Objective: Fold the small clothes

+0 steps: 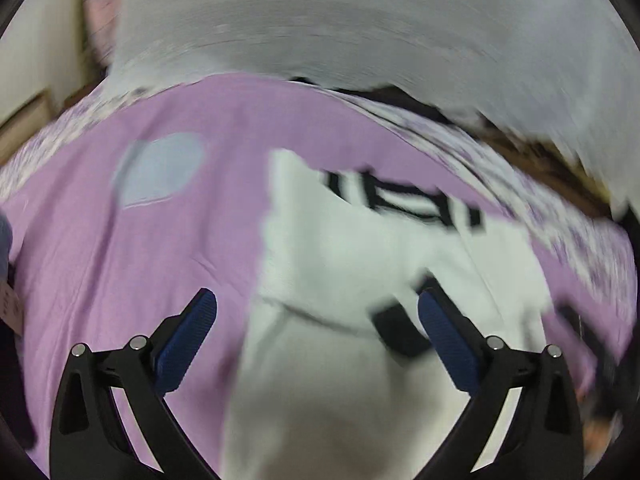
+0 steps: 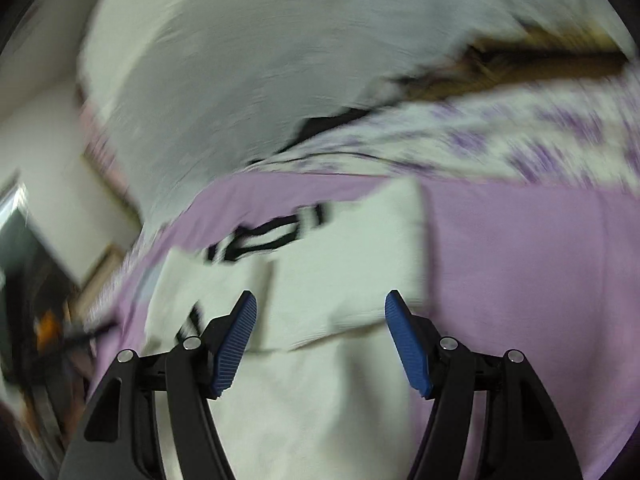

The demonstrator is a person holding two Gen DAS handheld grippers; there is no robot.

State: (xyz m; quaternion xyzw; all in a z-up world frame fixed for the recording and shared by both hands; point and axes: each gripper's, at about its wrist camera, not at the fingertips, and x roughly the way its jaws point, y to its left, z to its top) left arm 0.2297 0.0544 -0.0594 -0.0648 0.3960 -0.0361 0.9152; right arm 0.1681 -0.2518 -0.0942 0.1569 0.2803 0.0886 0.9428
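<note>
Left hand-held gripper (image 1: 316, 312) wide open, right hand-held gripper (image 2: 320, 312) part open; both empty above white garment (image 2: 340, 248).

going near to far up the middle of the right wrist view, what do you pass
hand-held gripper with open jaws → white garment with black lettering → plain purple sheet → floral purple-and-white fabric → big grey-white cloth

left tongs (image 1: 316, 308) – spread wide, empty | white garment (image 1: 340, 280) – on purple sheet (image 1: 120, 260)
</note>
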